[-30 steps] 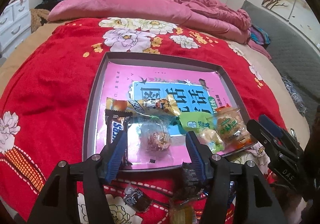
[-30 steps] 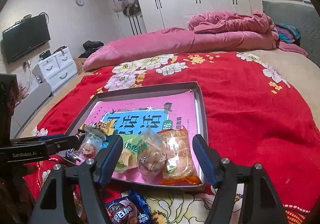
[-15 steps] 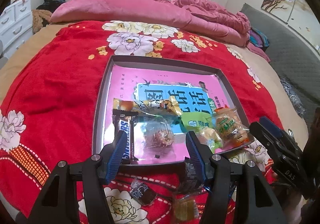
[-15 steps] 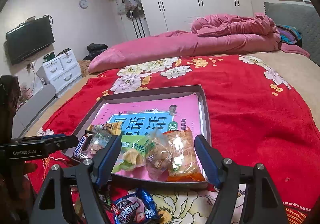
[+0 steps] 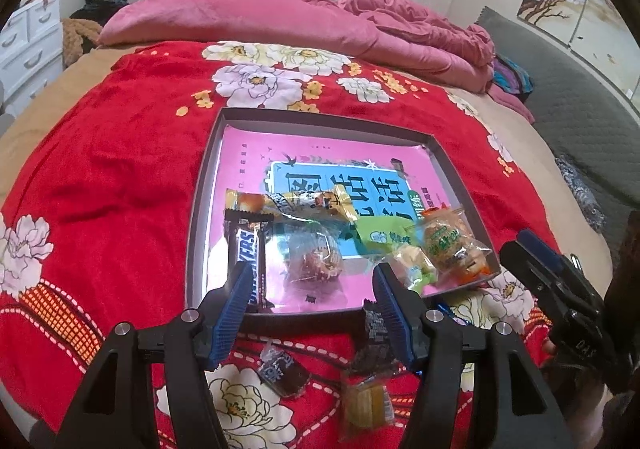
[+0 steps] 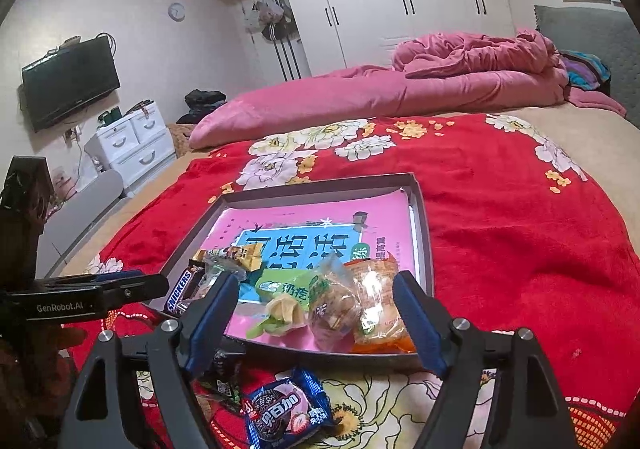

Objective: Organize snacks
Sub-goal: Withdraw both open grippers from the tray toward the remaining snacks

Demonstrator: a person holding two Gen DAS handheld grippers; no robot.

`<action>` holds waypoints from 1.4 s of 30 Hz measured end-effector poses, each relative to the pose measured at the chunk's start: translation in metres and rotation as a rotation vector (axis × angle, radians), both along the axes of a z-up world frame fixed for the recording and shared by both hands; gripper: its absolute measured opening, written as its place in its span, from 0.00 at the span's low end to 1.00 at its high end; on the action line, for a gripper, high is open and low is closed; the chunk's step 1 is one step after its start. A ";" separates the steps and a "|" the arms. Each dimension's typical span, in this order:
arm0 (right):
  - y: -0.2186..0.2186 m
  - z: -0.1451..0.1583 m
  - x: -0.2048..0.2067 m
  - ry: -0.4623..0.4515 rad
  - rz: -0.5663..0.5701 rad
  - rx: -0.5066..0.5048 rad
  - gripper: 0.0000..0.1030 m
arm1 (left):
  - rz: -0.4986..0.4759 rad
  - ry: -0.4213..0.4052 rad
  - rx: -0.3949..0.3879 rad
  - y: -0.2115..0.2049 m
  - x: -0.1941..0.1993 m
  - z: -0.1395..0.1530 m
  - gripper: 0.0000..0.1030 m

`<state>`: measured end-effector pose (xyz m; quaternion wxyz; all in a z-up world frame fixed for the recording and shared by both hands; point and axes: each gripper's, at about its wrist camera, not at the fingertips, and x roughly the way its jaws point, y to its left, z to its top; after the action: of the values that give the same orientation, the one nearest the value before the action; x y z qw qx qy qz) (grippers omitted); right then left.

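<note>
Both cameras now sit slightly farther back from the shallow grey cardboard tray (image 5: 200, 209) than a second ago, exposing more red blanket in front of it. The right gripper (image 6: 312, 313) has just been widening its fingers; nothing sits between them.

Held: nothing. The left gripper (image 5: 310, 301) has its blue-padded fingers (image 5: 236, 301) wide apart and empty, hovering over the tray's near rim.

Tray: lies flat on the red floral blanket (image 5: 112, 189) of the bed, lined with a pink printed sheet. Sorted snacks cluster at its near end, probably because that edge is the closest reach: a brown Snickers bar (image 5: 250, 257) at left, a gold-wrapped sweet (image 5: 288, 205) behind it, a clear-wrapped round brown pastry (image 5: 316, 261) in the middle, a green packet (image 5: 380, 237), and an orange-trimmed clear bag of a baked cake (image 5: 450, 245) at the right corner.

Outstanding, on the blanket before the tray: a blue foil cookie packet with a strawberry print (image 6: 288, 409), a small dark wrapped candy (image 5: 282, 367), a black patterned packet (image 5: 374, 333), a yellow wrapped sweet (image 5: 366, 401).

Assessment: roughly half sorted; open fingers suit the next pick.
</note>
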<state>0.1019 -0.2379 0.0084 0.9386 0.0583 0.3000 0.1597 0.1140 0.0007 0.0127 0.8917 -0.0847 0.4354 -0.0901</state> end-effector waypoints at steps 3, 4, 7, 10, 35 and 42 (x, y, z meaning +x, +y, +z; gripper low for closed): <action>-0.001 0.001 -0.001 0.001 0.000 0.003 0.78 | -0.002 0.004 0.001 0.000 -0.002 -0.001 0.62; -0.001 0.001 -0.001 0.001 0.001 0.003 0.78 | -0.002 0.006 0.003 0.000 -0.002 -0.001 0.62; 0.000 0.001 -0.003 0.001 0.008 0.001 0.78 | -0.002 0.011 0.007 0.000 -0.004 -0.002 0.62; 0.002 0.001 -0.005 0.001 0.014 -0.002 0.78 | -0.003 0.015 0.011 0.001 -0.007 -0.003 0.62; 0.018 0.001 -0.022 0.022 0.057 -0.010 0.78 | -0.029 0.040 0.039 -0.001 -0.033 -0.010 0.62; 0.020 0.000 -0.024 0.029 0.065 -0.005 0.78 | -0.052 0.050 0.052 -0.007 -0.039 -0.013 0.62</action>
<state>0.0780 -0.2179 0.0082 0.9286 0.0484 0.3159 0.1887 0.0753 -0.0065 -0.0005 0.8798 -0.0525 0.4618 -0.0997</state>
